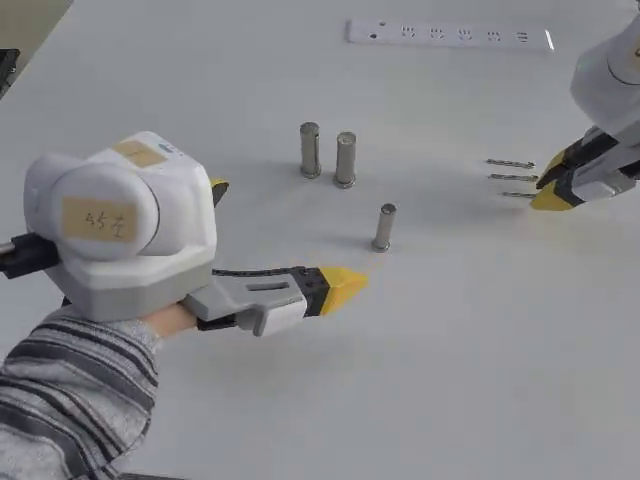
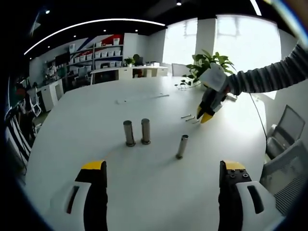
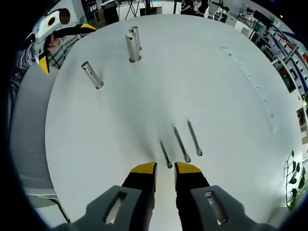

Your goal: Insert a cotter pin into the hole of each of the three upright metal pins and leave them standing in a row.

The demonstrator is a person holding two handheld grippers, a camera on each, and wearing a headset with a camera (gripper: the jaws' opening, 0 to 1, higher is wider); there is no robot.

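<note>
In the head view, a grey-and-white striped sleeve (image 1: 70,390) comes in at the lower left. It carries the left gripper (image 1: 280,234), whose white housing bears 2 tan tape labels (image 1: 97,218). The upper label looks blank. The one on the round side has dark handwritten marks, too blurred to read with certainty. The left gripper view shows its 2 yellow-tipped jaws spread wide with nothing between them, held above the white table (image 1: 420,380).

Past those jaws stand the 3 metal pins (image 1: 345,160), all upright on the table. 2 of them stand just beside each other. The 3rd stands apart, nearer the person and to the right, so the 3 do not form a straight row. No cotter pin is seen in any of them.

Further right lie the 3 cotter pins (image 1: 512,178), flat on the table, side by side and roughly parallel, well apart from the metal pins. A white power strip (image 1: 450,35) lies along the far side of the table, with no legible print.

At the right edge, the right gripper (image 1: 553,192) points at the cotter pins. In its own view the jaws stand narrowly apart, gripping nothing. The looped end of the nearest cotter pin lies just at the gap between the yellow tips.
</note>
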